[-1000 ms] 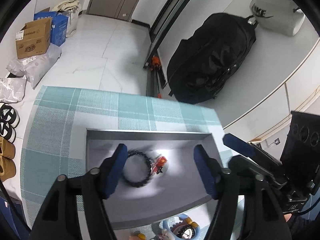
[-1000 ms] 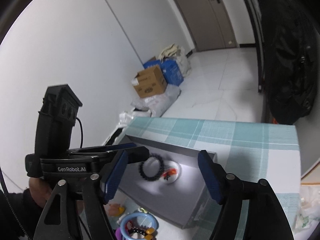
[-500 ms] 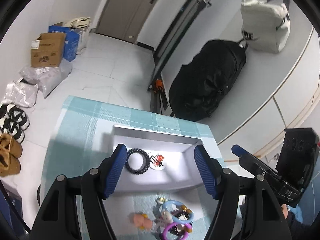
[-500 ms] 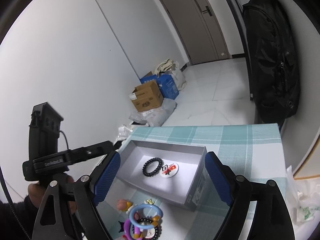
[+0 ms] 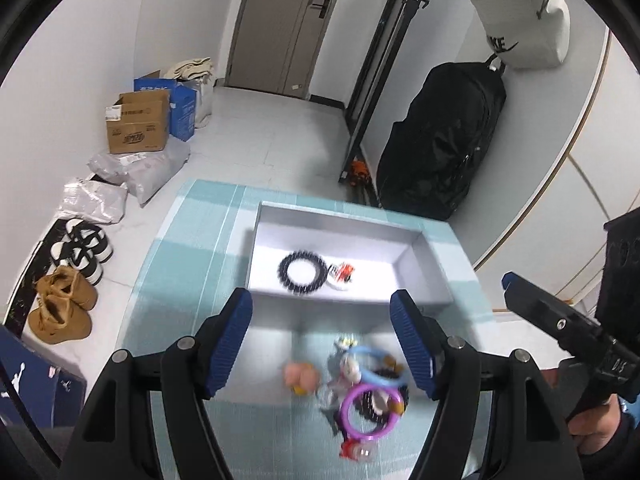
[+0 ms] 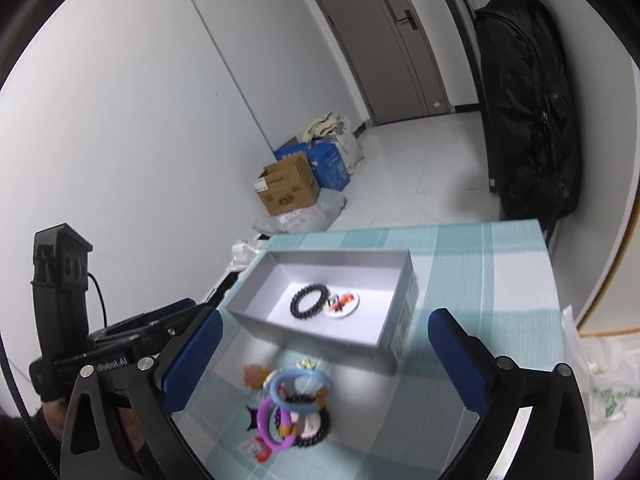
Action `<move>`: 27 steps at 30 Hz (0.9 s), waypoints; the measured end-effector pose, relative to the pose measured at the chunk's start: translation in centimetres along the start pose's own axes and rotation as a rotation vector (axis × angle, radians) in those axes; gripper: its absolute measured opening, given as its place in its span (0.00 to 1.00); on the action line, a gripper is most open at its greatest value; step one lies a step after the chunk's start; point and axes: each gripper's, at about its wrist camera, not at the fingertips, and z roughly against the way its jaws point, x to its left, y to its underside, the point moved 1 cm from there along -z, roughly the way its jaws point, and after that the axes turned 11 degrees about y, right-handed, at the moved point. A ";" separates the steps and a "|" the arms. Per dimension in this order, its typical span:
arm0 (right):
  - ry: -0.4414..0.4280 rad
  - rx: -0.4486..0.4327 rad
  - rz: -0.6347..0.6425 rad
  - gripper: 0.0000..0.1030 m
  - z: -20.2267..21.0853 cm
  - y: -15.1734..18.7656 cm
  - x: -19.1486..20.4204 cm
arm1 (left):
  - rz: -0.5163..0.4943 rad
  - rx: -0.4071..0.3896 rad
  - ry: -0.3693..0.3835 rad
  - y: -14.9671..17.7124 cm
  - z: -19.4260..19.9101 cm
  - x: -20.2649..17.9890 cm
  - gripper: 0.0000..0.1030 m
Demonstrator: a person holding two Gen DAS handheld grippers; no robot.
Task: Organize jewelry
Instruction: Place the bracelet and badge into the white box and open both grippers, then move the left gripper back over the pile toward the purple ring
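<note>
Now both grippers hang over the worktop [image 5: 188,248], fingers spread wide and holding nothing: left gripper [image 5: 326,346], right gripper [image 6: 326,360]. Inside the grey box [image 6: 256,314] lie a black bead bracelet [image 6: 310,301] and a round badge [image 6: 342,303], just beside each other. Loose jewelry pile [image 6: 290,404] sits in front of it.

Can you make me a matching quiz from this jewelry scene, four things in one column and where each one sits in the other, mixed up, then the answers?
Things:
1. black bead bracelet
2. purple ring
3. cardboard carton
4. black backpack

Places:
A. on the floor by the wall
B. inside the grey box
C. hanging against the wall
D. in the pile on the tablecloth

Pairs: 1-B, 2-D, 3-A, 4-C
</note>
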 end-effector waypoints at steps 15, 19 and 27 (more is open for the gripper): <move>0.044 0.031 -0.028 1.00 1.6 2.8 0.0 | -0.015 0.061 -0.006 3.5 0.8 -1.8 0.77; 0.079 0.055 -0.007 1.00 1.6 3.6 0.0 | -0.034 0.095 -0.007 4.2 0.5 -2.1 0.78; 0.130 0.103 0.042 1.00 1.0 4.7 0.3 | -0.004 0.197 -0.002 5.9 -0.4 -1.7 0.78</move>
